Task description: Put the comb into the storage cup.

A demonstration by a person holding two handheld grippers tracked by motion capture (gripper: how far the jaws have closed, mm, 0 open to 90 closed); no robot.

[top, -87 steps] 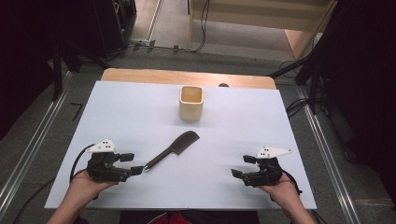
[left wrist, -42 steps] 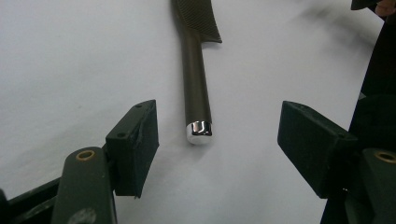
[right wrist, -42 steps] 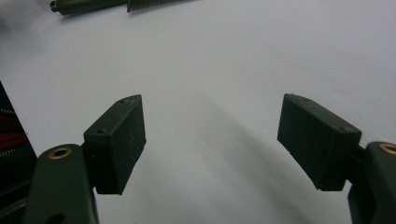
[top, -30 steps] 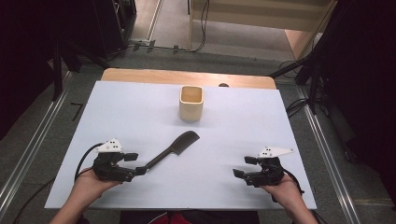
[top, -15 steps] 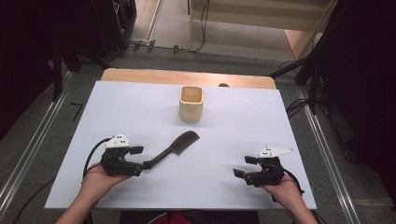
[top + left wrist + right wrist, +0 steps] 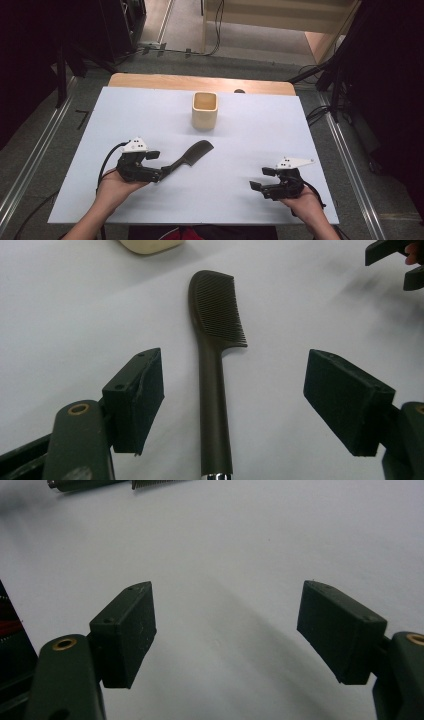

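A dark comb (image 6: 192, 152) lies flat on the white table (image 6: 250, 135), teeth end pointing toward the cup. My left gripper (image 6: 159, 166) is at its handle end. In the left gripper view the comb's (image 6: 215, 365) handle runs between the jaws of the left gripper (image 6: 240, 390), which have just been opening and stand wide, touching nothing. My right gripper (image 6: 260, 179) rests near the front right of the table, open. In its own view the right gripper (image 6: 225, 625) has only bare table between its jaws, with the comb (image 6: 90, 484) at the top edge.
A beige square cup (image 6: 205, 109) stands upright behind the comb, toward the table's back middle. A wooden strip (image 6: 200, 82) borders the far edge. Metal rails and cables run along the floor at both sides.
My left gripper has moved right, toward the comb, so the handle end now lies between its jaws. The comb, the cup and my right gripper have stayed put.
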